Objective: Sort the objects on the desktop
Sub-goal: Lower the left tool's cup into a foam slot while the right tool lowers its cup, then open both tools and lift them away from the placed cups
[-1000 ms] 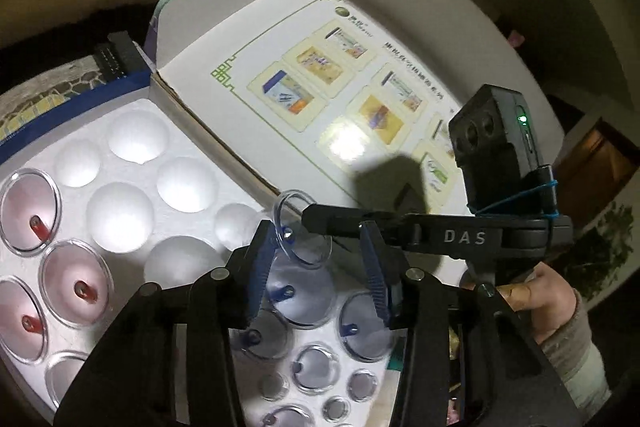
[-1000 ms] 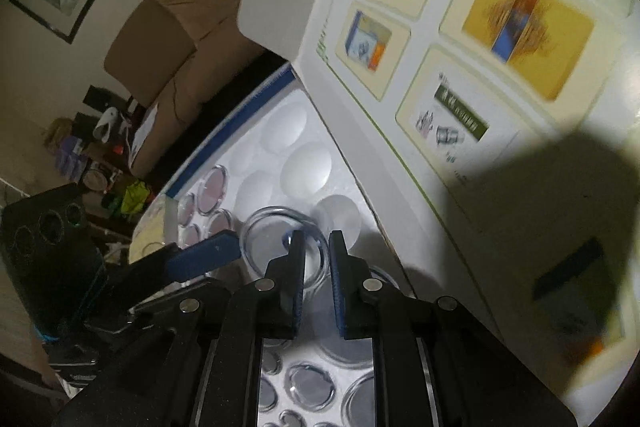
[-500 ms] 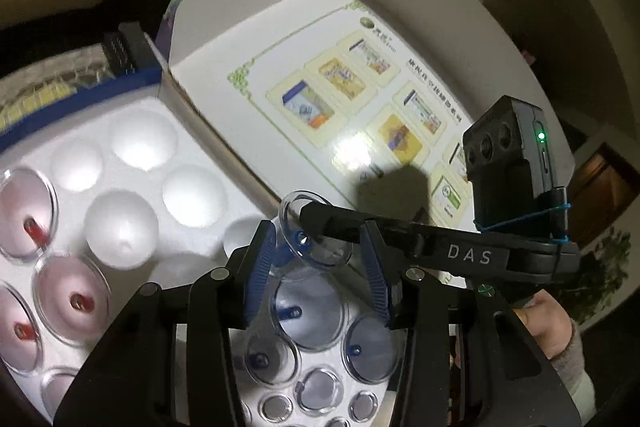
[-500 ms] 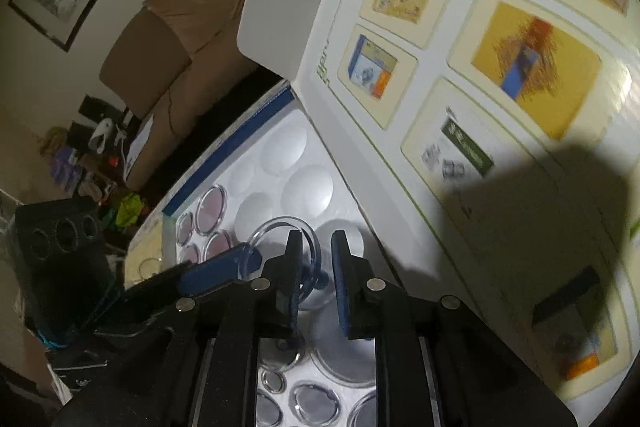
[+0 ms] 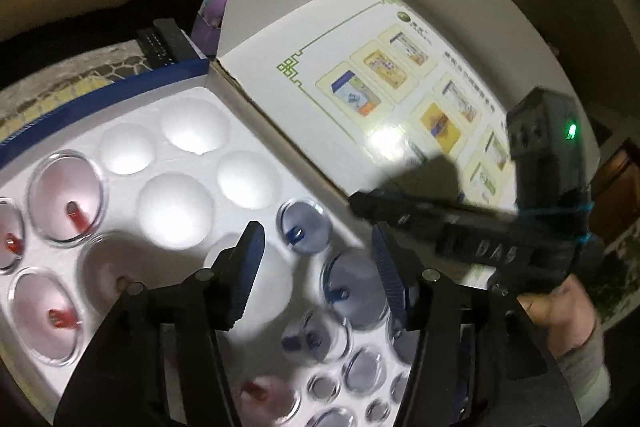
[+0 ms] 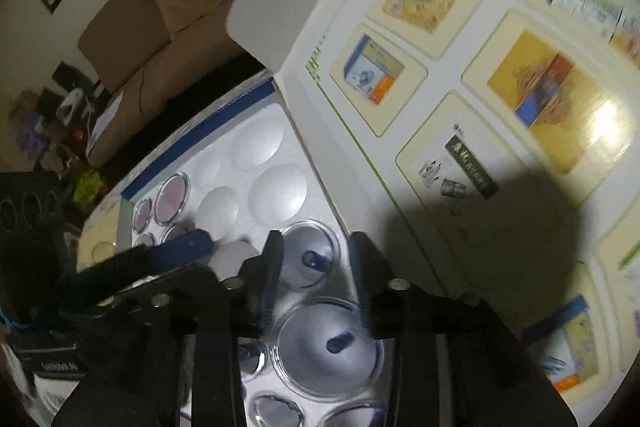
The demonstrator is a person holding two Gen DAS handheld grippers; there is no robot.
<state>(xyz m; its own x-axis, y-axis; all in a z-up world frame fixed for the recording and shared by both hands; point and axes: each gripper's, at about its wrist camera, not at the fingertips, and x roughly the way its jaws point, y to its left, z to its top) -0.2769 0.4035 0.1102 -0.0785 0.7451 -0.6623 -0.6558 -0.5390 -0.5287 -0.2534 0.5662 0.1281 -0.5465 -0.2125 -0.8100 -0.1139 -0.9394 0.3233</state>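
Observation:
A white foam tray (image 5: 132,123) (image 6: 280,131) holds clear cupping cups in round wells. A small blue-valved cup (image 5: 305,229) (image 6: 310,253) sits in a well next to the box hinge. A larger blue-valved cup (image 5: 352,291) (image 6: 326,341) sits just below it. Red-valved cups (image 5: 66,197) fill wells at the left. My left gripper (image 5: 318,275) is open and empty above the blue cups. My right gripper (image 6: 314,271) is open, its fingers either side of the small blue cup, clear of it. Several wells (image 5: 174,205) stand empty.
The box lid (image 5: 400,75) (image 6: 480,87) stands open to the right, printed with product pictures. The right gripper's body (image 5: 480,243) crosses the left wrist view. A sofa (image 6: 160,19) and clutter lie beyond the table. A pastel object (image 5: 218,3) sits behind the box.
My right gripper was shut on the small blue cup, held up. The cup now sits in its well by the hinge and the right jaws have opened. My left jaws have widened.

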